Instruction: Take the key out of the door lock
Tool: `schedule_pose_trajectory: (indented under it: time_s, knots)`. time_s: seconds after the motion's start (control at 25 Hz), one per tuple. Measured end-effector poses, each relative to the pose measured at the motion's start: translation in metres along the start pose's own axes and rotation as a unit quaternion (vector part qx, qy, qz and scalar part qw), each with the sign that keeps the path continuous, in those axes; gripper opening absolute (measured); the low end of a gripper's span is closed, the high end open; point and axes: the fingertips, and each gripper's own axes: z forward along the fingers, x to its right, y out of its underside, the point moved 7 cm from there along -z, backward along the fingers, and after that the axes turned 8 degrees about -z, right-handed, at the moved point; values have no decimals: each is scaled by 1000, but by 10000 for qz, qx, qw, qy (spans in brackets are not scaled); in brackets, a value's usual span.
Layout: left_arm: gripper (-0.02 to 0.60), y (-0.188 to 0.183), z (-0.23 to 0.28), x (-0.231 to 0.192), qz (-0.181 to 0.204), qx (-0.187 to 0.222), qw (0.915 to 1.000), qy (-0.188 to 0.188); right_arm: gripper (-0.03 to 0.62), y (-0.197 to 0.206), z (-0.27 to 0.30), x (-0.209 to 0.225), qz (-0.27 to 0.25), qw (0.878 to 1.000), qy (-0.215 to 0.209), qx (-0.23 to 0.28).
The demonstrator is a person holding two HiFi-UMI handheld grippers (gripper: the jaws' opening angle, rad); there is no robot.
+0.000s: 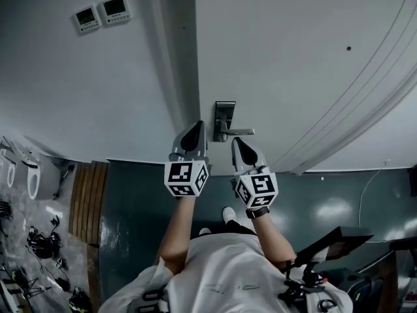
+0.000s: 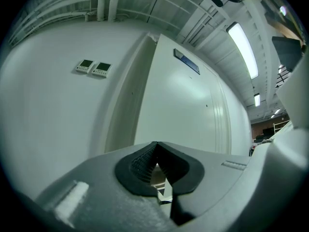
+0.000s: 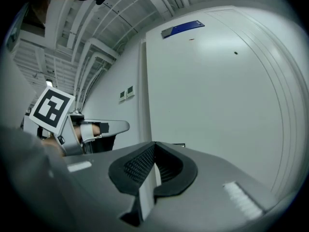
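Note:
A white door point(image 1: 293, 64) carries a metal lock plate point(image 1: 225, 117) with a lever handle point(image 1: 237, 132). I cannot make out a key on it. In the head view my left gripper point(image 1: 195, 129) is just left of the plate and my right gripper point(image 1: 240, 143) just below the handle. Both point at the door and neither touches it. The left gripper point(image 2: 155, 151) is shut with nothing in it; a sliver of metal shows behind its pads. The right gripper point(image 3: 153, 150) is shut and empty too. The left gripper point(image 3: 99, 128) also shows in the right gripper view.
Two small wall panels point(image 1: 101, 13) hang left of the door frame point(image 1: 186, 57). A blue sign point(image 3: 183, 28) sits high on the door. Cables and gear point(image 1: 42, 243) lie on the floor at lower left, and a dark desk point(image 1: 339, 240) stands at lower right.

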Motion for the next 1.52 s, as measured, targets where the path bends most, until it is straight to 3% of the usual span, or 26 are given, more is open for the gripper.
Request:
schedule_pose_trajectory:
  time_s: [0.16,0.28,0.32,0.36,0.4,0.52,0.68,0.84,0.96,1.12,1.24,1.36,1.52]
  knots:
    - [2,4,31,-16,284,-125,9990,-318,6,-2,23,17,-5,9999,-149,79]
    - [3,2,59,-27,759,-289,9958,-428,6,-3,34,26,19,9997,-218,115]
    - [22,-1,66,-32,896,-283,9946,-448,6,-4,38,27,-1,9996,-264,126]
    - [103,-5,73,-36,985,-250,9938,-451,6,-4,41,27,-11,9994,-312,142]
    - [112,-8,79,-41,1021,-219,9936,-438,6,-4,45,27,-7,9993,-350,158]
    - [173,-11,93,-51,894,-163,9953,-337,6,0,52,28,28,9991,-396,179]
    - [186,-12,109,-63,586,-194,9981,-83,6,7,60,25,91,9986,-515,102]
    - [181,-9,112,-67,477,-170,9986,175,6,24,63,23,267,9974,-654,-110]
    - [116,-7,114,-64,323,-137,9987,375,6,37,62,24,394,9966,-664,-305]
    - [114,-4,114,-67,-21,30,9984,568,6,51,57,30,575,9948,-656,-525]
    - [110,-5,115,-69,-68,55,9982,588,6,65,52,34,775,9921,-679,-712]
    - [104,-5,114,-69,-18,-10,9983,587,6,97,45,38,1288,9828,-731,-1102]
    - [101,-6,115,-68,109,-73,9985,541,6,155,46,47,2321,9531,-840,-1753]
